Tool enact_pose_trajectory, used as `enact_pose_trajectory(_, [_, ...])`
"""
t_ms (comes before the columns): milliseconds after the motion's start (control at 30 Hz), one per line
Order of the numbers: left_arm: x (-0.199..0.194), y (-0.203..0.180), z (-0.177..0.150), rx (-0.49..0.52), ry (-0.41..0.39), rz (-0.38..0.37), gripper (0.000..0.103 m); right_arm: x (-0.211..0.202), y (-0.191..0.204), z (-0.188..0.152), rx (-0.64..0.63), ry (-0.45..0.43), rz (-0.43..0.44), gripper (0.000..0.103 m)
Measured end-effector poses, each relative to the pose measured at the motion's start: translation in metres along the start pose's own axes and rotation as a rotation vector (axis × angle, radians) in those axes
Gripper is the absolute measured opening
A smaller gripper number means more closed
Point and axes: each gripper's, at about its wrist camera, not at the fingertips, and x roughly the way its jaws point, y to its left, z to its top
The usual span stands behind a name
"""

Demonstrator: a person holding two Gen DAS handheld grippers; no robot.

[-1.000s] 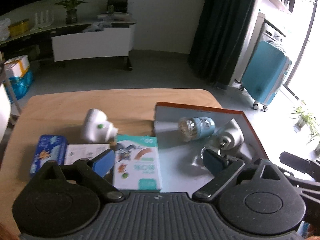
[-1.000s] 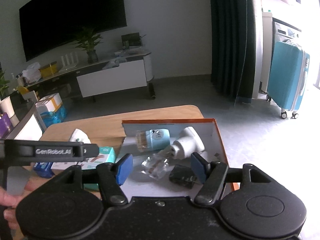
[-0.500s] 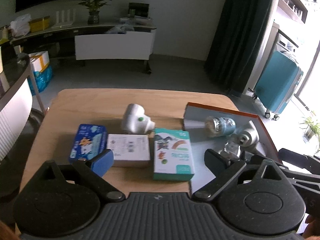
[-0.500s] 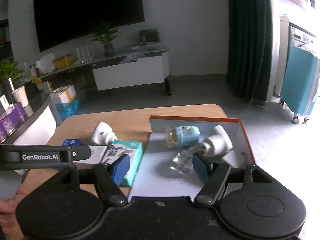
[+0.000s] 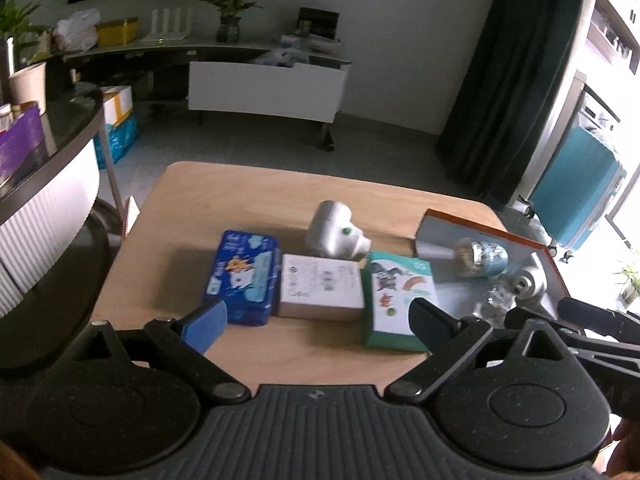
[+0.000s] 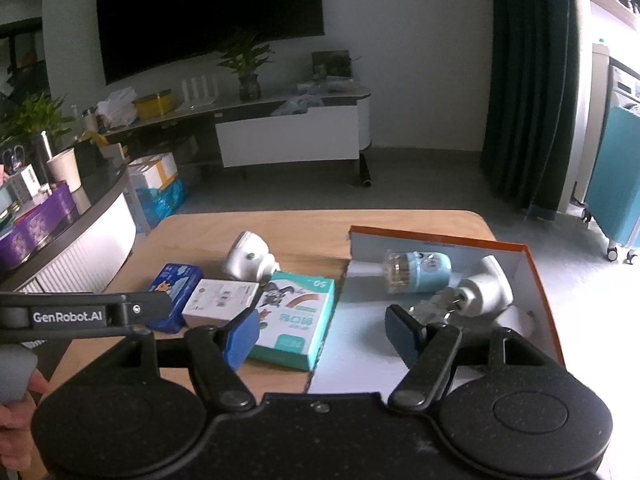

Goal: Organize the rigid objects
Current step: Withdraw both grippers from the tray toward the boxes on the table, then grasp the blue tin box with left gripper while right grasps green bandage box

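Observation:
On the wooden table lie a blue tin, a white box, a teal box and a white round device. An orange-rimmed open box at the right holds a blue jar, a white device and a clear item. My left gripper is open and empty, held above the near edge in front of the white box. My right gripper is open and empty, above the teal box and the open box's near left part.
A curved grey-and-white counter stands at the left with a purple box and cups. A TV stand is at the back, a teal suitcase and dark curtain at the right. The left gripper's handle crosses the right wrist view.
Both grippers have pulled back and up from the open box and turned left, so more of the table and its left-hand boxes shows. Both stay open and empty.

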Motion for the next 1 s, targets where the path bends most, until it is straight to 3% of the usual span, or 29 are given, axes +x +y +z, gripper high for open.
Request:
enact_pose_trajectory(767, [0.028, 0.061, -0.011, -0.101, 0.050, 0.106, 0.101, 0.023, 0.012, -0.013, -0.013, 0.063, 0.028, 0.083])
enact_pose_trajectory(1000, [0.059, 0.058, 0.001, -0.033, 0.057, 0.114, 0.101, 0.027, 0.008, -0.015, -0.005, 0.070, 0.019, 0.083])
